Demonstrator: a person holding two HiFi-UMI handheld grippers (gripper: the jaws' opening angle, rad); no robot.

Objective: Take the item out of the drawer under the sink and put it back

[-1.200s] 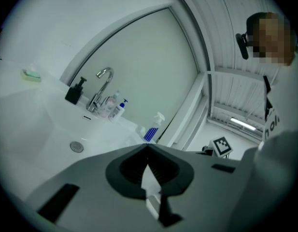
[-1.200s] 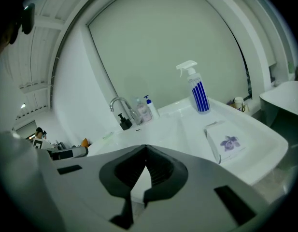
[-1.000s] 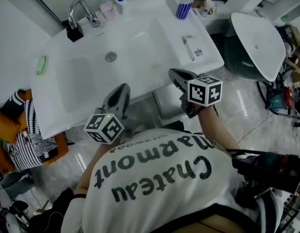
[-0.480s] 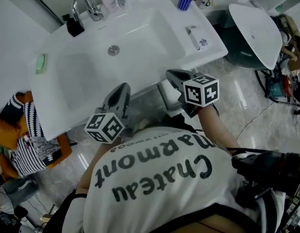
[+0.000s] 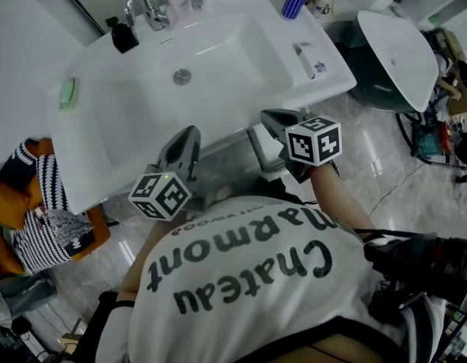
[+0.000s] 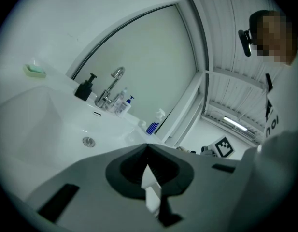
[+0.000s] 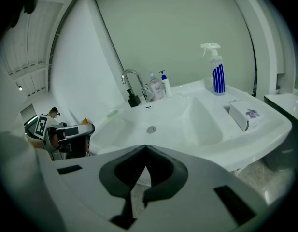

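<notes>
The left gripper (image 5: 189, 136) and right gripper (image 5: 272, 116) are held side by side, pointing forward, each with jaws closed together.

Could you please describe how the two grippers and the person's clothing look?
The left gripper and right gripper both have grey moulded fingers with dark inner faces, and each carries a white cube of black square markers. The person wears a white T-shirt with dark lettering.
</notes>
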